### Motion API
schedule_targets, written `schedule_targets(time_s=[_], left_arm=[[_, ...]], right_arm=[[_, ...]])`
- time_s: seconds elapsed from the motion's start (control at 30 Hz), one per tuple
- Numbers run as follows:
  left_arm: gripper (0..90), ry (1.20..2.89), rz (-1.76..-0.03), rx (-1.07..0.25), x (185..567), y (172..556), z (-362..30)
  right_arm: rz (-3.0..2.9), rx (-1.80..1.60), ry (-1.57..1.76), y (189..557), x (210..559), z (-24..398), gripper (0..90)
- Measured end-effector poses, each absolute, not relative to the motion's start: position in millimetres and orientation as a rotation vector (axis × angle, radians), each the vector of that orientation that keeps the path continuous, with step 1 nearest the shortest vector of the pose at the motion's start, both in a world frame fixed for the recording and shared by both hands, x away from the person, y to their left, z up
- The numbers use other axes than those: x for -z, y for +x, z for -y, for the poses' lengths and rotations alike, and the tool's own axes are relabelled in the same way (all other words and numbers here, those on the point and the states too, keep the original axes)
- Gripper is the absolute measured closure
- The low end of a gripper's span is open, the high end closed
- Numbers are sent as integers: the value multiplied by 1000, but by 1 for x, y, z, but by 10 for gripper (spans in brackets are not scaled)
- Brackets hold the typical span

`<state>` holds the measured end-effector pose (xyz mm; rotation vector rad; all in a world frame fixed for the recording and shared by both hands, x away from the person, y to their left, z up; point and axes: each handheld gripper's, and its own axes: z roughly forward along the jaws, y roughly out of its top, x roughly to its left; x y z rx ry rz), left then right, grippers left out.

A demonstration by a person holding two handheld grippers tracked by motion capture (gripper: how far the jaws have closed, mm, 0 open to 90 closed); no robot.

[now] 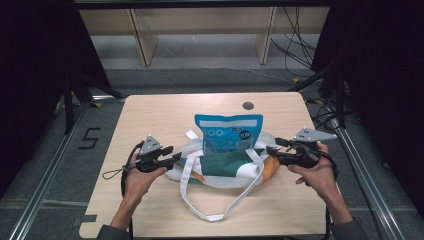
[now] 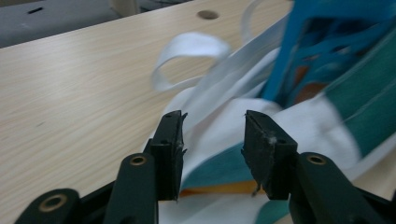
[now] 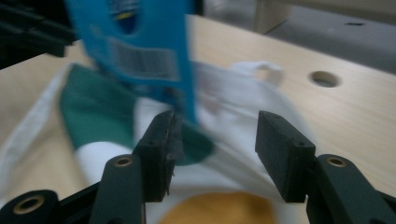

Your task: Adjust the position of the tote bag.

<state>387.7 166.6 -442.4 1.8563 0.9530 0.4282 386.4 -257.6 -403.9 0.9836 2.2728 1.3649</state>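
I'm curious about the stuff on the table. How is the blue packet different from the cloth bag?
The blue packet stands upright; the cloth bag lies crumpled. The blue packet is one colour with print; the cloth bag is white, green and orange. The cloth bag has long straps; the blue packet has none. Both sit mid-table, touching.

I see a light wooden table [image 1: 150,115] with a round hole [image 1: 248,106] near its far edge; beyond it, pale shelving [image 1: 200,30] and loose cables [image 1: 295,45] (floor level).
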Motion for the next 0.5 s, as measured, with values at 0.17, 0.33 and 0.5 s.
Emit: schedule_targets(time_s=[0.17, 0.33, 0.5], left_arm=[[606, 1864, -871, -328, 446, 386, -149], [643, 1916, -821, -314, 463, 385, -135], [683, 2006, -788, -289, 489, 381, -116]], right_arm=[[-2388, -1263, 924, 377, 411, 230, 554], [-2487, -1163, 779, 377, 430, 219, 855], [-2597, -952, 646, 370, 453, 200, 880]])
